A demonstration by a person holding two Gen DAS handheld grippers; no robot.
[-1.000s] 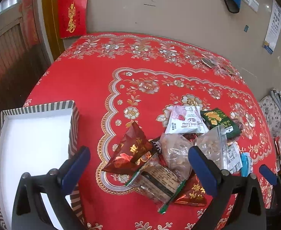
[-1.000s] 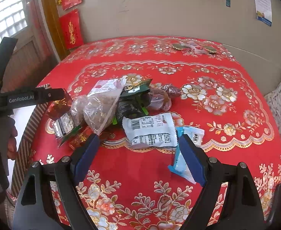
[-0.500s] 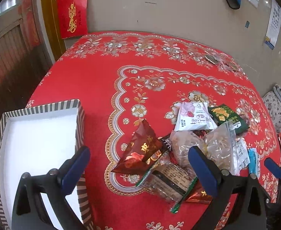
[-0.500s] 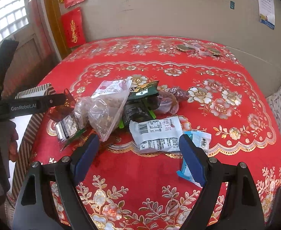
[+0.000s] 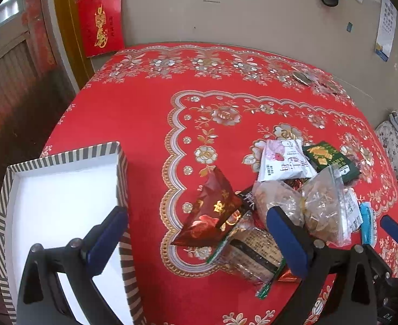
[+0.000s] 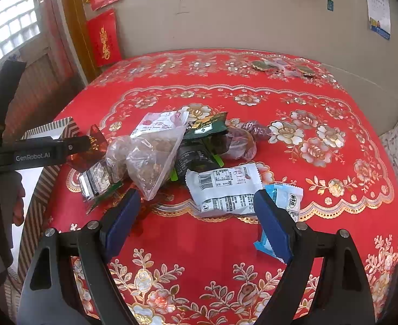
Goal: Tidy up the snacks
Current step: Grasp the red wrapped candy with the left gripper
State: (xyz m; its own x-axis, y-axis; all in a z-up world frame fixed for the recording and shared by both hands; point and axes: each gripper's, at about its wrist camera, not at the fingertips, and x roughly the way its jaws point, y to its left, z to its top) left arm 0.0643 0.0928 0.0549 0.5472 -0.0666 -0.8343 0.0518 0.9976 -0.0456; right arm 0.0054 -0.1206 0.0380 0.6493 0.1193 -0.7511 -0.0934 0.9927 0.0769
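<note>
A pile of snack packets lies on the red floral tablecloth (image 5: 144,113): a red foil packet (image 5: 212,211), a clear bag of nuts (image 5: 321,205), a white-pink packet (image 5: 283,162), a green packet (image 5: 331,162) and a brown bar (image 5: 253,254). My left gripper (image 5: 196,235) is open, hovering over the red foil packet and the box edge. The striped box (image 5: 63,154) with a white inside sits at the left. My right gripper (image 6: 196,219) is open above the cloth, near a white barcode packet (image 6: 223,189) and a blue packet (image 6: 288,200).
The table's far edge meets a beige wall. Small dark items (image 6: 264,65) lie at the far side of the table. A red hanging (image 5: 101,32) is on the wall. The left gripper's body (image 6: 36,151) shows in the right wrist view beside the pile.
Both grippers have drawn back a little from the pile and shifted left; the striped box shows more in the left wrist view. Both stay open and empty.
</note>
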